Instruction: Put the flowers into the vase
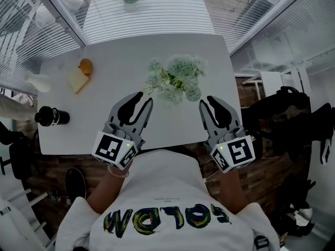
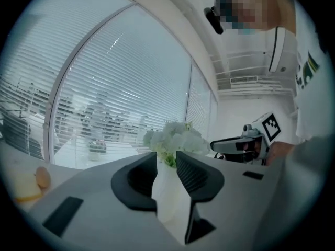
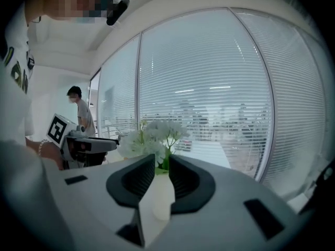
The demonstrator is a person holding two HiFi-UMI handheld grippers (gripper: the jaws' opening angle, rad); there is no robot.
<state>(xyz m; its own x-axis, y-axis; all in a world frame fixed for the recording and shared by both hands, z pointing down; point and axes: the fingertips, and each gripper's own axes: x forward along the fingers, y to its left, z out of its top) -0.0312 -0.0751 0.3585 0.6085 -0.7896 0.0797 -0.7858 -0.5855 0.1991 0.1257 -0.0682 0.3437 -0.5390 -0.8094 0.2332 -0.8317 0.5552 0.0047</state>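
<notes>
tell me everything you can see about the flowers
The flowers are a bunch of fluffy white blooms on green stems, standing upright in a white vase on the white table, right of its middle. Whether they are real or artificial I cannot tell. The left tool and right tool sit nearer the person, not touching them.

The person is holding one gripper in each hand, with the left forearm and the right forearm extending forward from the torso.

In the head view:
- The left hand-held gripper is sitting at 8 o'clock from frame centre and pointing toward 1 o'clock.
- The right hand-held gripper is sitting at 4 o'clock and pointing toward 11 o'clock, so the two are converging.

Both are lying roughly level. The left jaws are standing apart with a clear gap. The right jaws are also standing apart, with a narrower gap. The left marker cube and the right marker cube are riding at the rear, facing up.
</notes>
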